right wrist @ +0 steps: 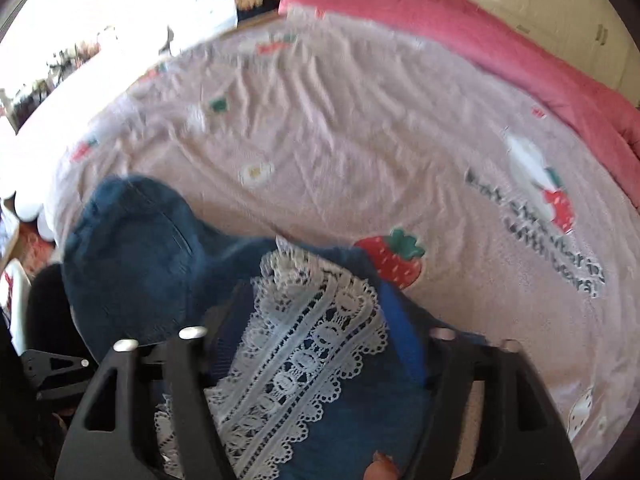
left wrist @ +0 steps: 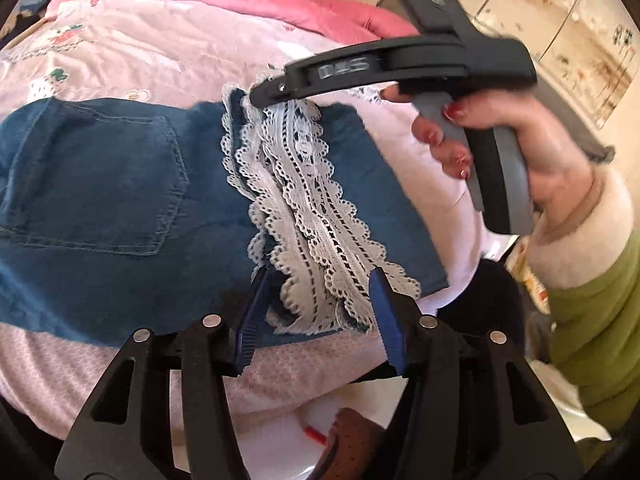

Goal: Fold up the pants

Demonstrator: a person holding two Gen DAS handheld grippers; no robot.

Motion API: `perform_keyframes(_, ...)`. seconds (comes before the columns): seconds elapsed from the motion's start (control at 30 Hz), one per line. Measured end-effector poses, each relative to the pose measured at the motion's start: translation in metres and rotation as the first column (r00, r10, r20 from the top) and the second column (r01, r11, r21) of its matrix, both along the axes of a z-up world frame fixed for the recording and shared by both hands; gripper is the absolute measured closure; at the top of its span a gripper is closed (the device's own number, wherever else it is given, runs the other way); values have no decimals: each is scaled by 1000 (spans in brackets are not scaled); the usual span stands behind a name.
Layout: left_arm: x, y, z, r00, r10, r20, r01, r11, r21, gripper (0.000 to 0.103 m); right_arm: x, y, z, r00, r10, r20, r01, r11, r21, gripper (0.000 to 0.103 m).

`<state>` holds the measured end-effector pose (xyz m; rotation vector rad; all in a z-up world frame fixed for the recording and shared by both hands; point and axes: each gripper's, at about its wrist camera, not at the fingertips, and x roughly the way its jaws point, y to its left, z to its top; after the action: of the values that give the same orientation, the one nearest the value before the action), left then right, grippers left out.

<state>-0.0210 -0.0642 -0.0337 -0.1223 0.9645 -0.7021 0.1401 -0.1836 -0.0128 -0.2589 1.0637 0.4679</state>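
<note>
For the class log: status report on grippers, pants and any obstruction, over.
Left gripper open, astride the lace hem. Right gripper shut on the hem's far end. Denim pants on the bed. Nothing in the way.

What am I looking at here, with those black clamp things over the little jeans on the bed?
There is no robot: a person holds a hand-held gripper in each hand, each with a camera looking along its fingers. One picture is from the left gripper, the other from the right gripper. On the pink bedspread lie denim pants with a white lace trim. The left gripper stands open over the lace hem, holding nothing. The person's right hand holds the right gripper, which looks closed on the lace edge.
</note>
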Motion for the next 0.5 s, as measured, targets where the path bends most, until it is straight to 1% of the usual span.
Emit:
perform_keyframes(0.07, 2, -6, -4, 1000, -1, 4, 1, 999, 35, 93, -1, 1, -3, 1000, 7, 0, -7, 1000, 6, 96)
perform_keyframes(0.1, 2, -7, -6, 1000, -1, 1, 1, 999, 43, 95, -1, 0, -1, 1000, 6, 5, -6, 1000, 20, 96)
perform_keyframes(0.13, 2, -6, -8, 1000, 1, -2, -1, 999, 45, 97, 0, -1, 3, 1000, 9, 7, -9, 998, 59, 96)
perform_keyframes(0.17, 3, -5, -8, 1000, 2, -3, -2, 999, 47, 100, -1, 0, 7, 1000, 10, 13, -11, 997, 76, 97)
perform_keyframes(0.23, 4, 0, -7, 1000, 17, 1, -17, 999, 47, 102, 2, 2, 14, 999, 5, 35, -8, 996, 94, 97)
perform_keyframes(0.27, 4, 2, -6, 1000, 26, 6, -26, 998, 50, 102, 4, 3, 15, 999, 1, 43, -5, 996, 90, 97)
perform_keyframes(0.3, 5, 6, -5, 999, 38, 11, -39, 998, 56, 102, 8, 4, 12, 999, -10, 52, 7, 998, 67, 97)
perform_keyframes(0.4, 8, 9, -9, 999, 50, -11, -49, 997, 51, 102, 18, 4, -3, 999, -40, 29, 39, 999, 29, 96)
perform_keyframes(0.5, 8, 6, -13, 999, 50, -15, -49, 996, 69, 102, 24, 1, -14, 998, -61, 17, 60, 997, 43, 96)
